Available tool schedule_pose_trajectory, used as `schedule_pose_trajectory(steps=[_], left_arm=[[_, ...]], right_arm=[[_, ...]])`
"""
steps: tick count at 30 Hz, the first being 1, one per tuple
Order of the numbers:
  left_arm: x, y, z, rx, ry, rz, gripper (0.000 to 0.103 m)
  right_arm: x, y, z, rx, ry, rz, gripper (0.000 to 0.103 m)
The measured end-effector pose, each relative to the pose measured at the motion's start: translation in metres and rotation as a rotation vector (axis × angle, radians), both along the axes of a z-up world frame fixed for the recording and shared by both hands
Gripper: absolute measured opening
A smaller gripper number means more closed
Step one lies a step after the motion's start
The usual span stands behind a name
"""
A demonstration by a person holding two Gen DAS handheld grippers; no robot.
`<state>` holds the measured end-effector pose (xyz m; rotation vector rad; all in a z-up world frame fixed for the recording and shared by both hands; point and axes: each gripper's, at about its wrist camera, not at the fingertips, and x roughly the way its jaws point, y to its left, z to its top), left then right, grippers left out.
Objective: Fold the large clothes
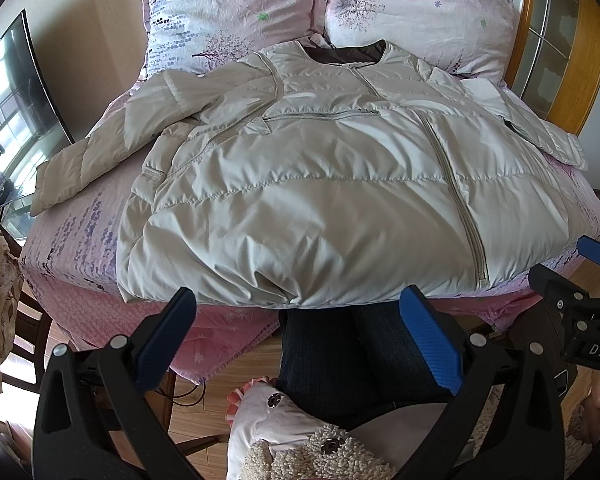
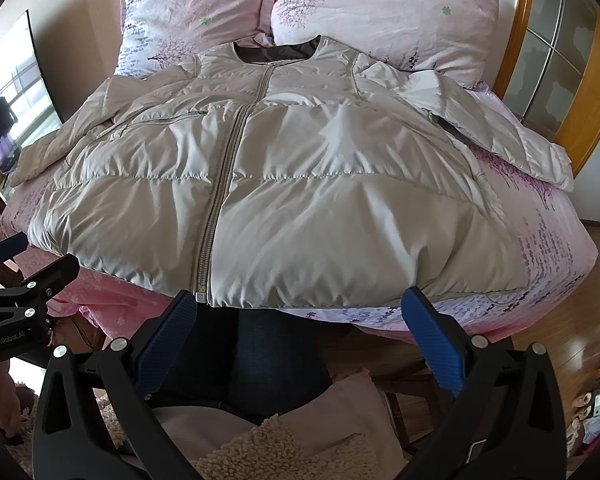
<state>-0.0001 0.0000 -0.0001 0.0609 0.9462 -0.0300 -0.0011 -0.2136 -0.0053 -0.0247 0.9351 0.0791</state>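
A beige puffer jacket [image 1: 320, 168] lies front up and zipped on a pink bed, collar toward the pillows, hem at the near edge. It also shows in the right wrist view [image 2: 300, 184]. Its left sleeve [image 1: 100, 148] is spread out to the left; its right sleeve [image 2: 500, 136] is spread out to the right. My left gripper [image 1: 296, 304] is open and empty, just short of the hem, left of the zipper. My right gripper [image 2: 300, 304] is open and empty at the hem, right of the zipper [image 2: 220, 196].
Two pink floral pillows [image 1: 416, 12] lean at the head of the bed [image 2: 548, 248]. A dark screen [image 1: 16, 92] stands to the left. A wooden headboard and glass door [image 2: 560, 52] are at the right. The person's legs [image 1: 364, 352] are below the grippers, over a wood floor.
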Motion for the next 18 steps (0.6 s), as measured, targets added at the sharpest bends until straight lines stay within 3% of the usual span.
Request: schedule_pose_trajectory(steps=[18], left_arm=[[0.0001, 0.0, 0.0, -0.001, 0.002, 0.0, 0.101]], right_arm=[[0.0005, -0.0011, -0.0009, 0.017, -0.001, -0.003, 0.102]])
